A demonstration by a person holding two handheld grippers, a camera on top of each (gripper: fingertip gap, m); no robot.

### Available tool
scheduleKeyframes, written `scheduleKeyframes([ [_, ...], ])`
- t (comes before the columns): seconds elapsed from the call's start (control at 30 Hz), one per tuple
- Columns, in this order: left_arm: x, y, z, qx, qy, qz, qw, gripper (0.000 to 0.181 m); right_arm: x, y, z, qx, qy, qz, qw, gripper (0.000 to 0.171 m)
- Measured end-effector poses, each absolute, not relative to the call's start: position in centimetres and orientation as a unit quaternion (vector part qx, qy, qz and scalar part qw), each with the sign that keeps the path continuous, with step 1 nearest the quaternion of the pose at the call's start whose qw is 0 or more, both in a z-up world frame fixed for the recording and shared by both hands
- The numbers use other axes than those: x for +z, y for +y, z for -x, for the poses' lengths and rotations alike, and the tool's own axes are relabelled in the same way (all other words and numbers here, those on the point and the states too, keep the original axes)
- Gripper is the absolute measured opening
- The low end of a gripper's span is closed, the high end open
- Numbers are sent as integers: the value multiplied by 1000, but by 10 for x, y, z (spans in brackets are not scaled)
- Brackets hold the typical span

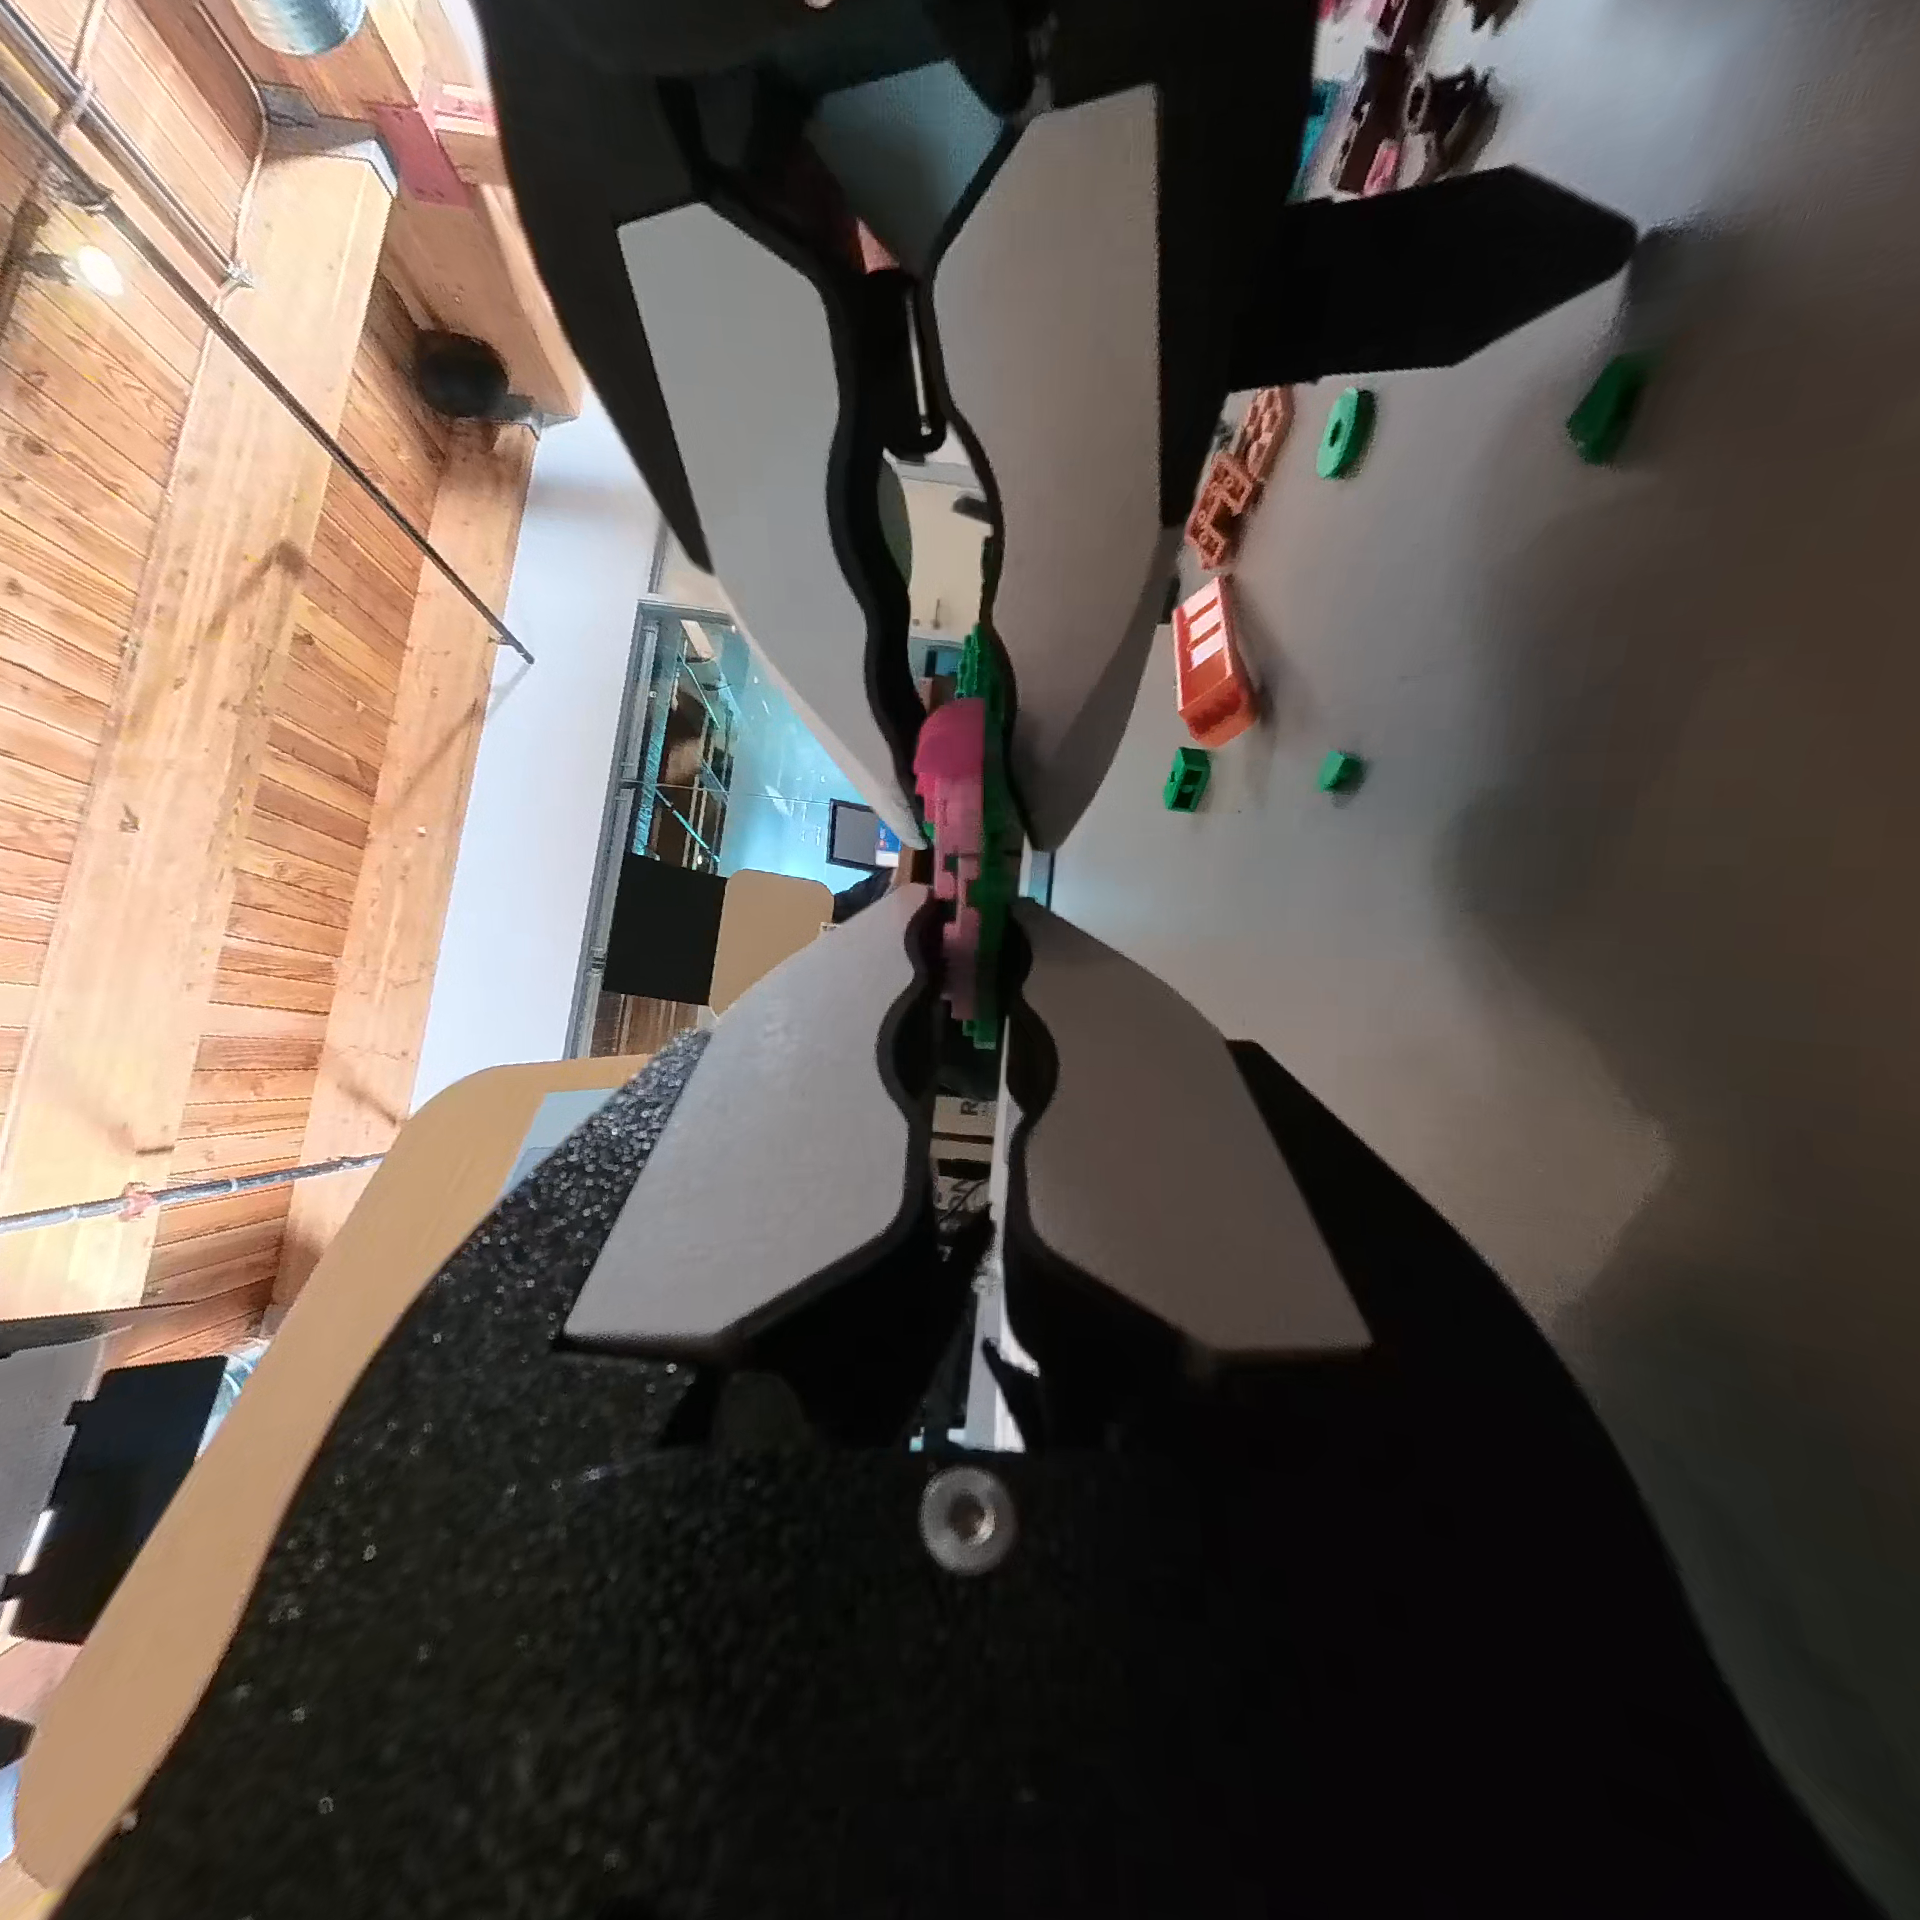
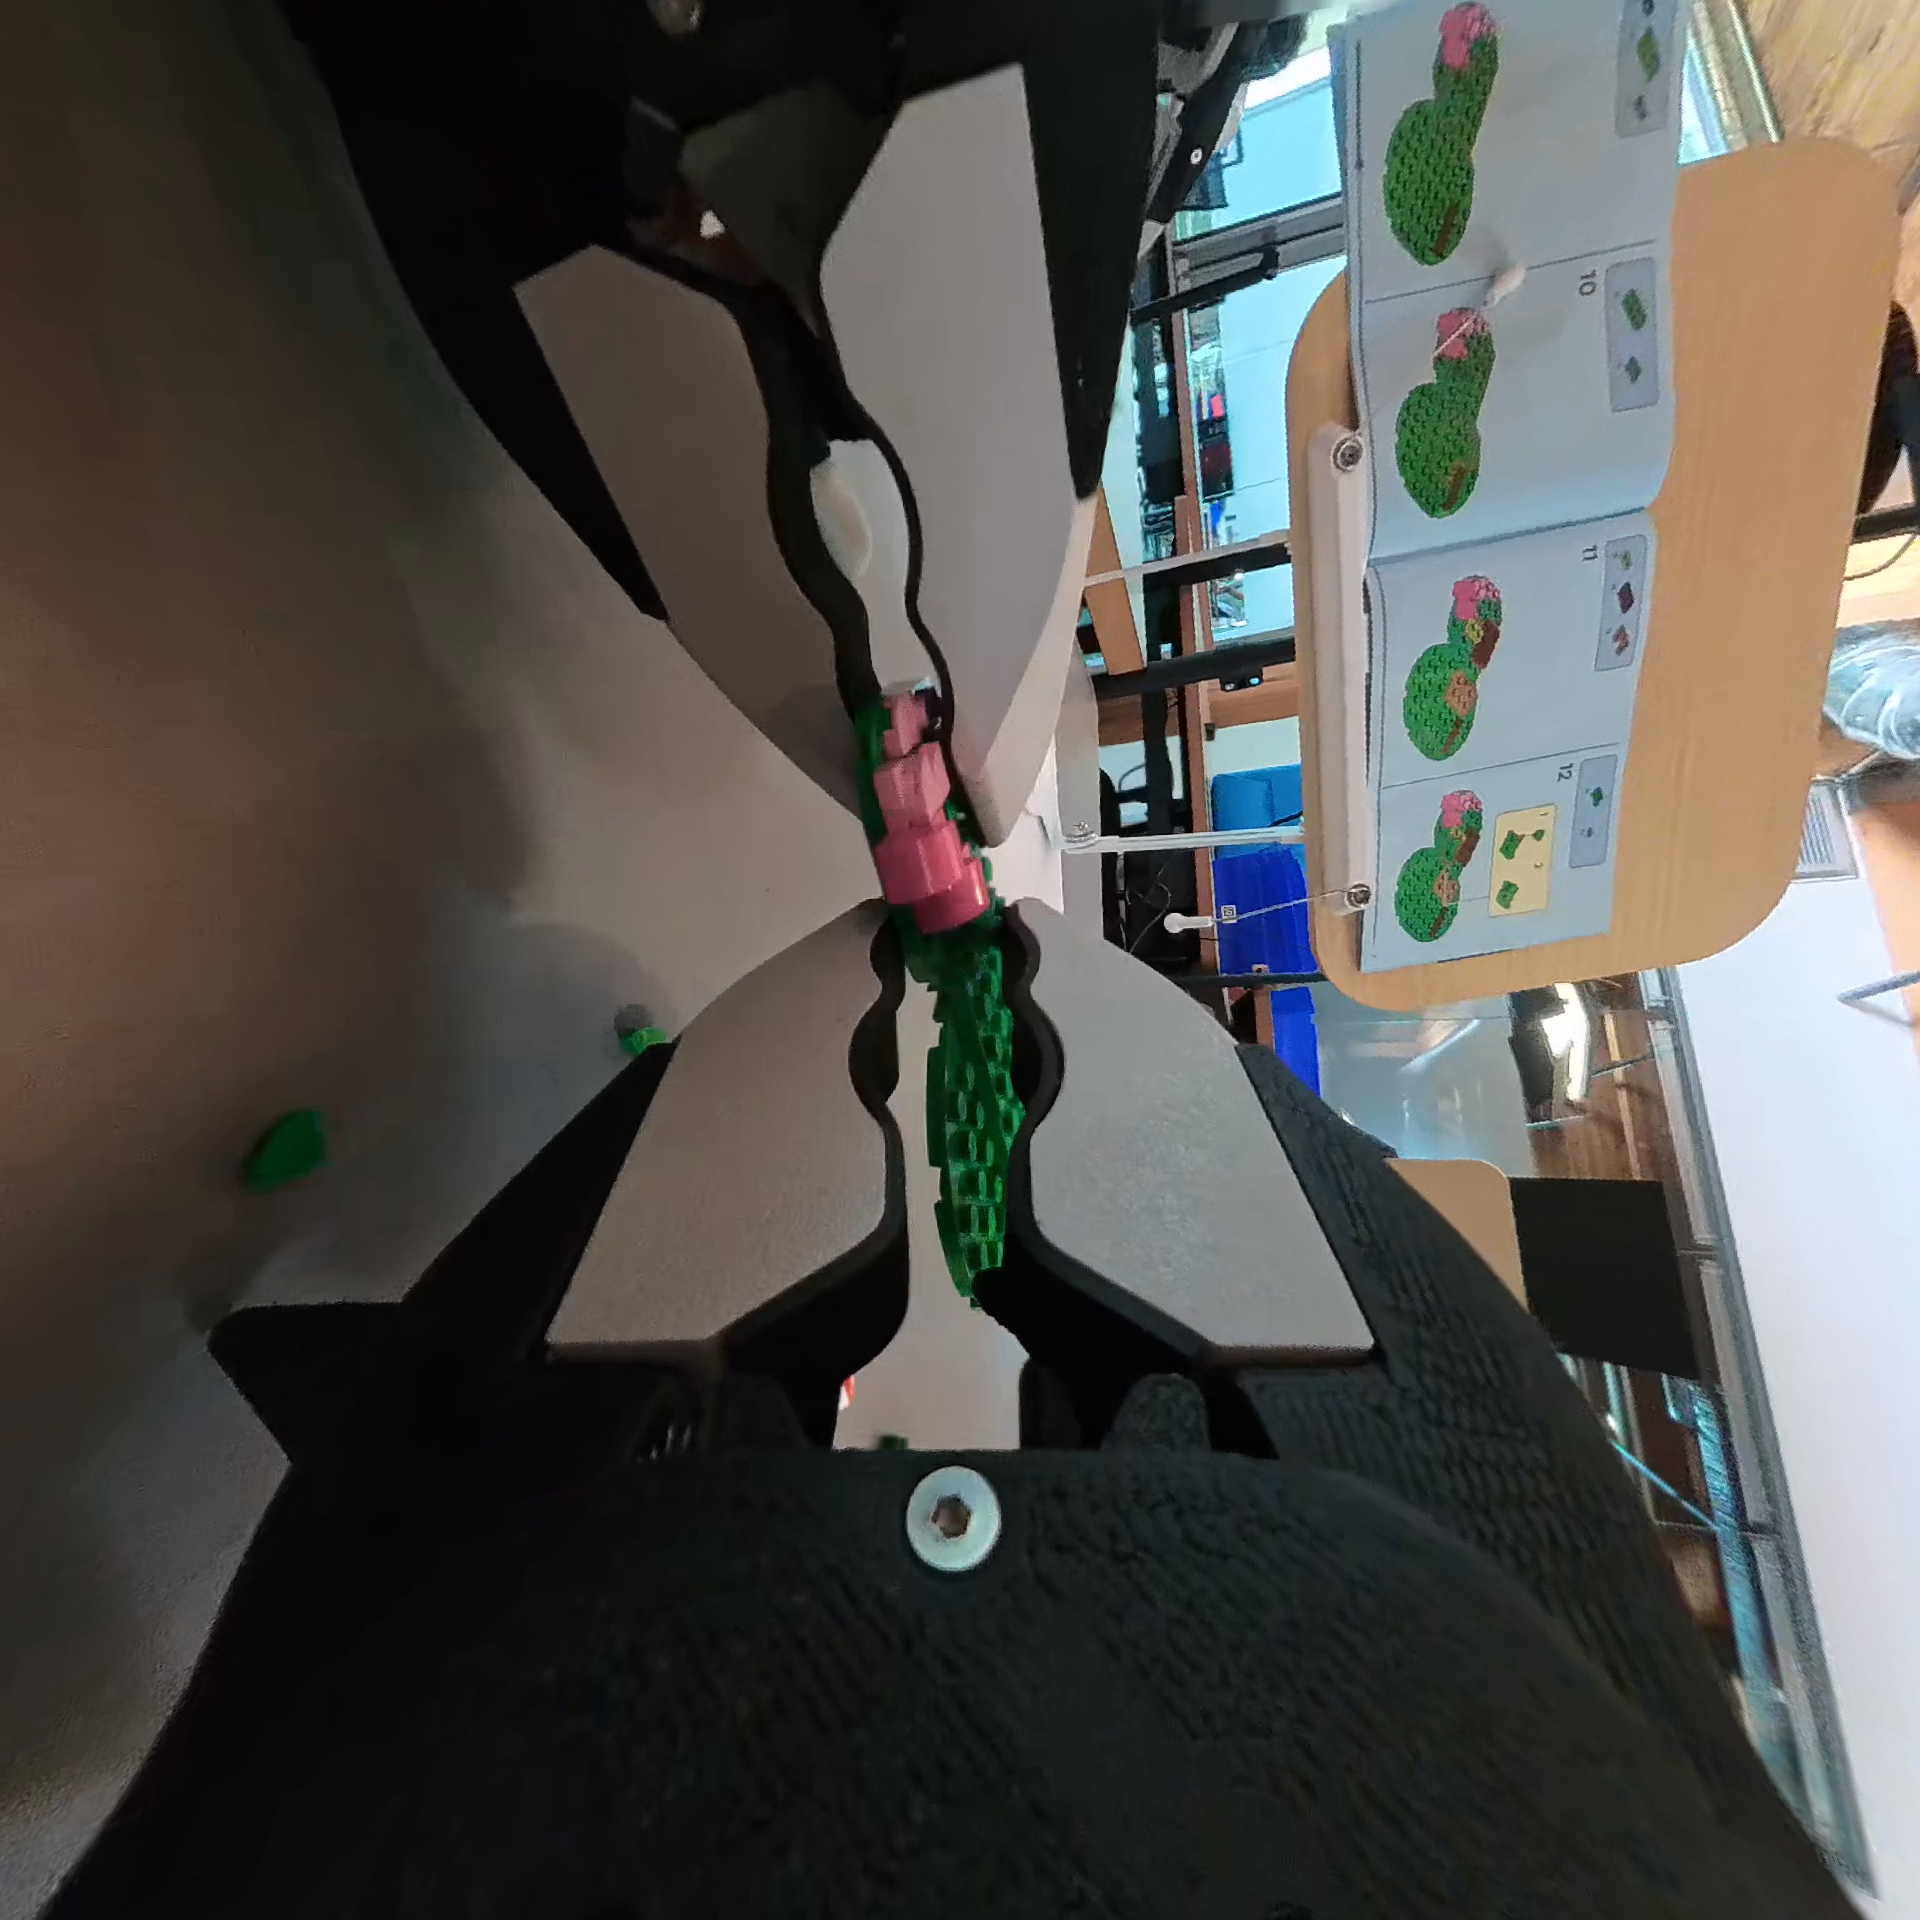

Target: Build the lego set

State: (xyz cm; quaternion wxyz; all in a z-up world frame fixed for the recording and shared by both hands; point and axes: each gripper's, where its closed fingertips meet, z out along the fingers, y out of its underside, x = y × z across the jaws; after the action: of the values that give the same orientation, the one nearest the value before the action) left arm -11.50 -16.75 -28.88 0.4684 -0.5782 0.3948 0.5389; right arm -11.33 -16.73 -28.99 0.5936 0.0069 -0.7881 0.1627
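The white tabletop (image 1: 1558, 935) carries the loose pieces, and both wrist views are rolled sideways, so it runs up one side of each picture. Past its far edge, in the right wrist view, a wooden board (image 2: 1766, 520) holds an open instruction booklet (image 2: 1507, 499) under a white clip bar.

The two grippers meet tip to tip above the tabletop. The left gripper (image 1: 971, 914) is clamped on the green lego plate (image 1: 987, 904) from one end, its fingers closed tight on the plate's edge. The right gripper (image 2: 951, 925) grips the same green lego plate (image 2: 971, 1122) from the other end, jaws pressed against its studded face and underside. The plate is held edge-on between them, clear of the tabletop, with a cluster of pink bricks (image 2: 920, 831) stacked on its narrower end, right where the four fingertips come together.

On the tabletop, in the left wrist view, lie an orange brick (image 1: 1210, 665), brown bricks (image 1: 1242, 473), a green round piece (image 1: 1343, 431) and small green bricks (image 1: 1605, 405), all well apart from the held plate. Darker pieces sit blurred toward the far corner.
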Motion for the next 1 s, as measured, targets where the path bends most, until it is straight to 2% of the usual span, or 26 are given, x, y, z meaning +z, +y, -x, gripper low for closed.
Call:
scheduleKeyframes([
  [0.23,-290,-168,114,527,391,586,475,8,-290,-168,112,168,-789,-4,591,15],
  [0.7,-299,-168,123,519,383,621,445,8,-296,-162,121,28,-791,-27,611,12],
  [1.0,-300,-167,123,520,385,620,444,8,-296,-162,121,31,-793,-23,609,11],
])
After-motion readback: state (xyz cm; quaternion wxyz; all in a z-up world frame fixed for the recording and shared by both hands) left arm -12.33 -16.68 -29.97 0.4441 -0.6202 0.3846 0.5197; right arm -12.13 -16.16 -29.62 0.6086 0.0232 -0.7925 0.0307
